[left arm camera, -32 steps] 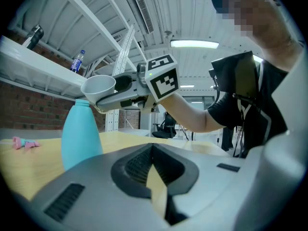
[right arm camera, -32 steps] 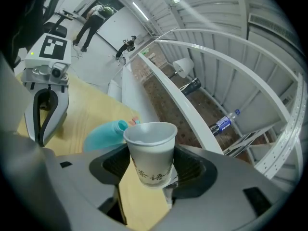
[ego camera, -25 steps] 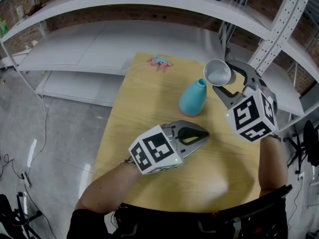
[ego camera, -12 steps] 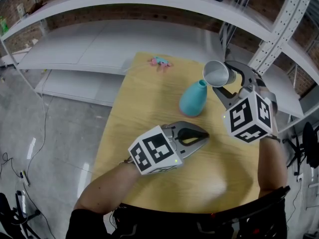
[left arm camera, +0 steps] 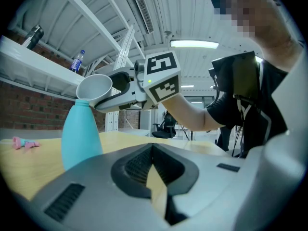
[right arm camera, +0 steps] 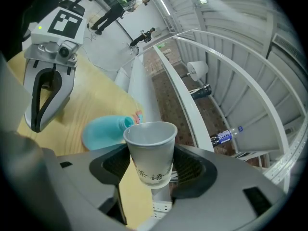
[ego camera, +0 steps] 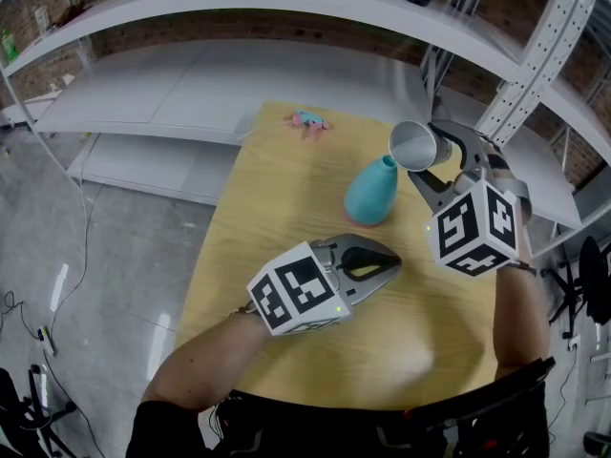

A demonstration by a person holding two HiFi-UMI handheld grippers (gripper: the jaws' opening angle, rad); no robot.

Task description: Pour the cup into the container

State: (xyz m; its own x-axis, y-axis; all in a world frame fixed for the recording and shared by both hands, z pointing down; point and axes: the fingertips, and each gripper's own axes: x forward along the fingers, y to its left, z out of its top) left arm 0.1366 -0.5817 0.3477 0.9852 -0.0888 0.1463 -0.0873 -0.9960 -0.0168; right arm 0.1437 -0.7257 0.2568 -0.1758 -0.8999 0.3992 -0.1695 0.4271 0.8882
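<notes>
The table (ego camera: 286,208) carried the container (ego camera: 370,191), which stood upright with its long axis vertical and its mouth facing up. The right gripper (ego camera: 427,153), the nearer of the two, hung just right of and above that mouth, jaws clamped on the cup (ego camera: 410,145). The cup's long axis lay tilted near level, open end pointing left, rim just over the mouth. The left gripper (ego camera: 393,260) sat nearer the person, jaws pressed together, empty

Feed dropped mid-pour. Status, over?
Right hand-held gripper shut on paper cup, tipped at teal vase mouth. Left hand-held gripper shut, empty. Pink toy far off, nothing blocking.
</notes>
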